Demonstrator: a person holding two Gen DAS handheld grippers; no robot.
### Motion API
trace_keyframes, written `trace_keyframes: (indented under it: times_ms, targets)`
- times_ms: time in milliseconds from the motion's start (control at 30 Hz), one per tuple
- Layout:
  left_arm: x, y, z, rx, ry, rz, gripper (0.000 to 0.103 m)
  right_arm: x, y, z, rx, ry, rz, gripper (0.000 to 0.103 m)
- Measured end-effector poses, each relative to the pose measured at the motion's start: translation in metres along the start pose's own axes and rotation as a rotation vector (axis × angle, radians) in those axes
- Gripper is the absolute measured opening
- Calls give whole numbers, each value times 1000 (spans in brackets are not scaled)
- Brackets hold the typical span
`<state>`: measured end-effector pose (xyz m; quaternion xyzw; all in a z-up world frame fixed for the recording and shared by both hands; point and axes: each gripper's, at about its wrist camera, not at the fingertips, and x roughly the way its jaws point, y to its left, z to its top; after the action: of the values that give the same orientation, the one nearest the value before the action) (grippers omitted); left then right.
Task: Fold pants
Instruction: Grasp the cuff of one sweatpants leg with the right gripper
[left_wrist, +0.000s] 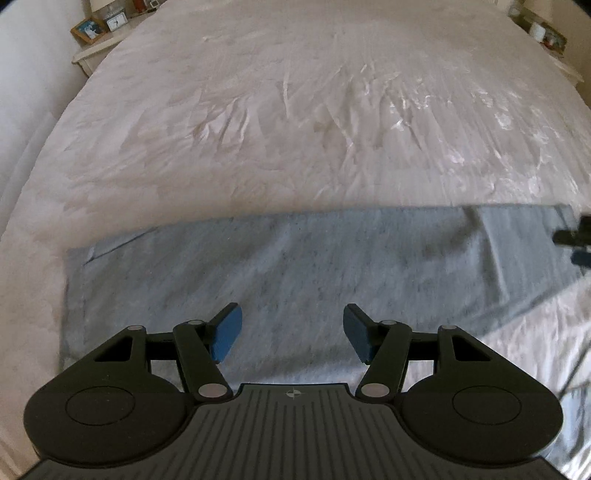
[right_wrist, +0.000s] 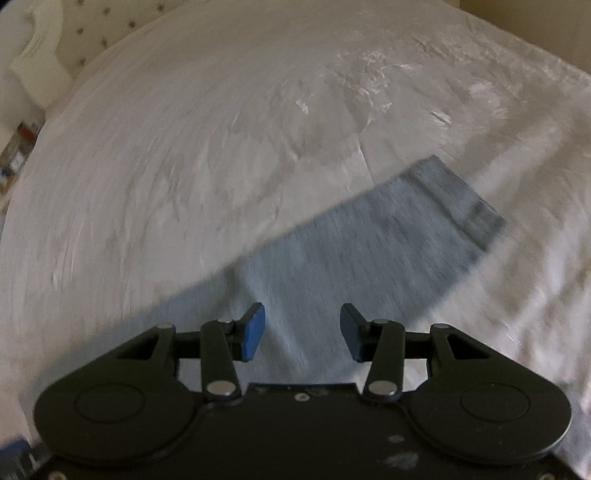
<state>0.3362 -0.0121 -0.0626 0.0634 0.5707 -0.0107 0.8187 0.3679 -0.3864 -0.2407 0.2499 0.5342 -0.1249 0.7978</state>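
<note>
Item 1: pants (left_wrist: 295, 273), grey-blue knit, spread flat as a long band across the near part of the bed (left_wrist: 295, 110), on the white cover. Laying them flat and smoothed likely serves to square the edges for a fold. In the left wrist view the band runs from 9 o'clock to 3 o'clock; in the right wrist view it slants up toward 2 o'clock, ending in a stitched hem or band (right_wrist: 469, 206).

Item 2: left gripper (left_wrist: 291, 334), above the pants at 6 o'clock. Jaws spread wide, grasping nothing; contact with the cloth cannot be told.

Item 3: right gripper (right_wrist: 303, 330), likewise over the pants. Jaws released wide, empty.

Item 4: nightstand (left_wrist: 98, 48) at 11 o'clock, bearing a framed photo (left_wrist: 88, 29).
</note>
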Motion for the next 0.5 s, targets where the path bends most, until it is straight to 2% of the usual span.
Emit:
trace_keyframes:
  times_ms: [100, 300, 467, 500]
  targets:
    - [18, -3, 7, -10, 23, -2, 59, 34, 4, 24, 46, 1, 1, 48]
    - [50, 1, 11, -14, 59, 18, 59, 109, 10, 58, 143, -17, -54, 48]
    - [66, 10, 10, -14, 79, 39, 59, 161, 11, 70, 190, 31, -175, 47]
    - [67, 13, 10, -19, 84, 38, 59, 164, 11, 68, 190, 35, -185, 42]
